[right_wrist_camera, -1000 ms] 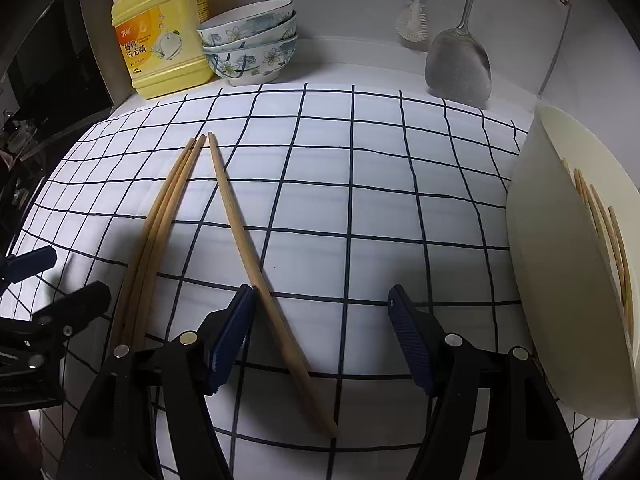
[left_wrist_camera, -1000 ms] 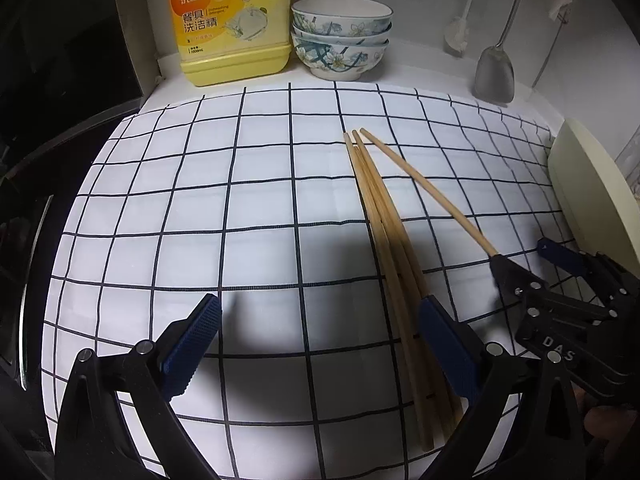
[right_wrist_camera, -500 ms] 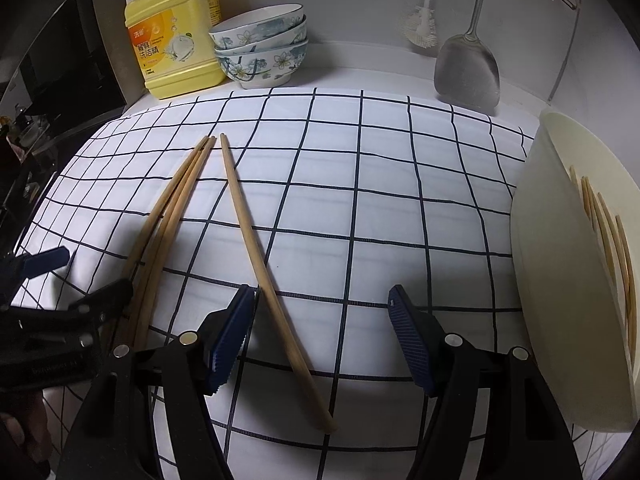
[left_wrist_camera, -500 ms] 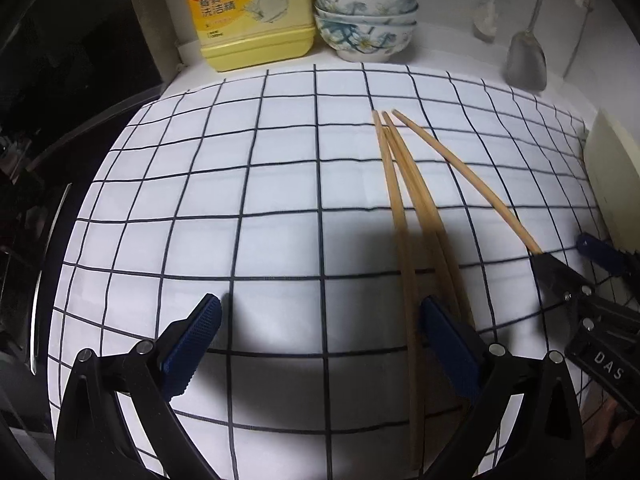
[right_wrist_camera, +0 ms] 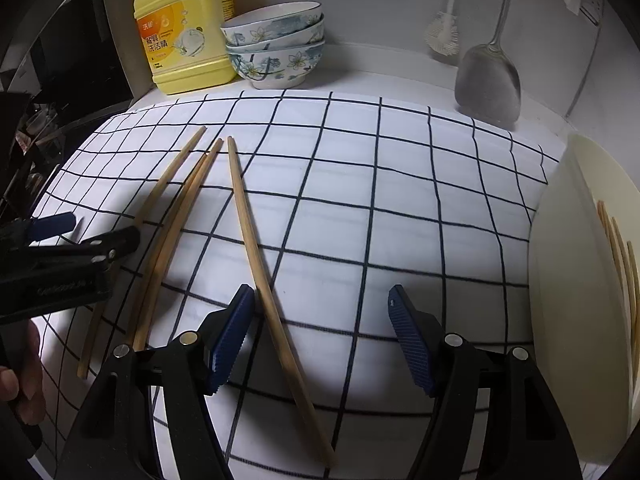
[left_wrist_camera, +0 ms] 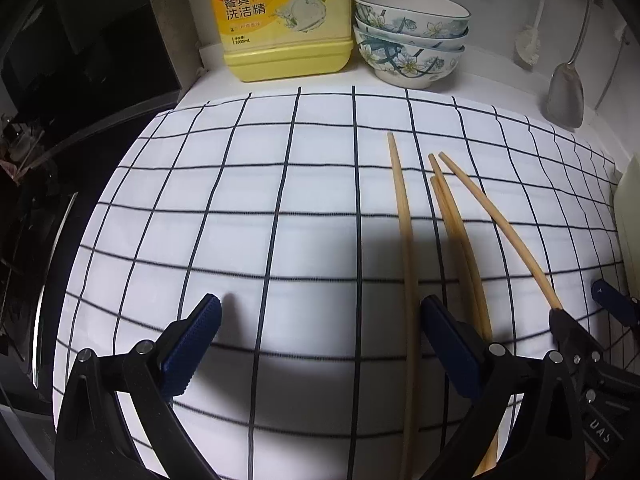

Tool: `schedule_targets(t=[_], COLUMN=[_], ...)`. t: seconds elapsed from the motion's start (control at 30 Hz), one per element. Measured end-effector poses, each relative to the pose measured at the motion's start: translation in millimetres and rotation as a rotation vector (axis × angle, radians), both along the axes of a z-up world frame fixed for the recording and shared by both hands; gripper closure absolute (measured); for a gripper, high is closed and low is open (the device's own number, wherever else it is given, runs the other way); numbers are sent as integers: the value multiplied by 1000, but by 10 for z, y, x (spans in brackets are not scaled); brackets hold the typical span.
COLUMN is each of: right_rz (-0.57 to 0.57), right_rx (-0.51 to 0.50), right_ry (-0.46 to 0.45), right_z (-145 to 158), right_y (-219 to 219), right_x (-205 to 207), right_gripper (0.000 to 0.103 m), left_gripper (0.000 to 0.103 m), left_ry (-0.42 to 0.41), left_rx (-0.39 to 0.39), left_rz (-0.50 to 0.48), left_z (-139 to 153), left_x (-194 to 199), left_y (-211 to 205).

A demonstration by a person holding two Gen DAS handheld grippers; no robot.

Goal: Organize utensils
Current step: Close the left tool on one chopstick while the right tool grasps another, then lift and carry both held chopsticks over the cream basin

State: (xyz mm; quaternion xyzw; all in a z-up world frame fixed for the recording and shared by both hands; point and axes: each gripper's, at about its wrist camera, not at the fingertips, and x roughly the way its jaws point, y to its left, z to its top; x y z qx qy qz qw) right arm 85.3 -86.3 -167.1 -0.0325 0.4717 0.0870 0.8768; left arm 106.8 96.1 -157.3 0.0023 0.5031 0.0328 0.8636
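Both the left gripper [left_wrist_camera: 320,344] and the right gripper [right_wrist_camera: 320,336] hold their jaws spread, empty. The chopsticks [right_wrist_camera: 256,240], at eleven o'clock, look light, stiff, smooth; pinching mid-length seems safest.

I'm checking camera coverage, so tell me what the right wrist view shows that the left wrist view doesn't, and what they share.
Only the right wrist view: chopsticks already lying in the cream tray, the detergent bottle's pump top, and the person's hand holding the left gripper.

Only the left wrist view: the right gripper from the side, and the left gripper's own open jaws up close.

Both: the checked cloth, four loose chopsticks on it, the yellow detergent bottle, stacked bowls, and the hanging metal spatula.
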Motion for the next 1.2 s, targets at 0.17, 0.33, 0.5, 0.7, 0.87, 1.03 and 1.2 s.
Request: schedule_targets(t=[0.17,0.33,0.5,0.7,0.87,1.03,1.2], right_rz=[24,44,51,47,-11,-59,-102], right_rx=[4,2,4,1,78,117,131], right_ry=[-11,-16,-19,-8,20,21,-4], right_z=[5,23,39,49,103,217,437], right_y=[55,105,136,151,83,87,138], right_x=[31,34,37,28,-40,-206,-434], right_gripper=[39,49,69,96,97,97,97], left_gripper=[23,56,90,96,96,96,96], left_ry=[-28,-36,-30,-28,5,5,-23], left_rx=[-30,-39,-54,-72,-128,-129,-110], left_rz=[-13,-56,-102,-162,-185,-226,-315], left_z=[18,75,104,108,128,250,483], left_x=[113,151,103,-36,-122,-254,-452], left_y=[-66,-191,-255,-233,-108,-24,-45])
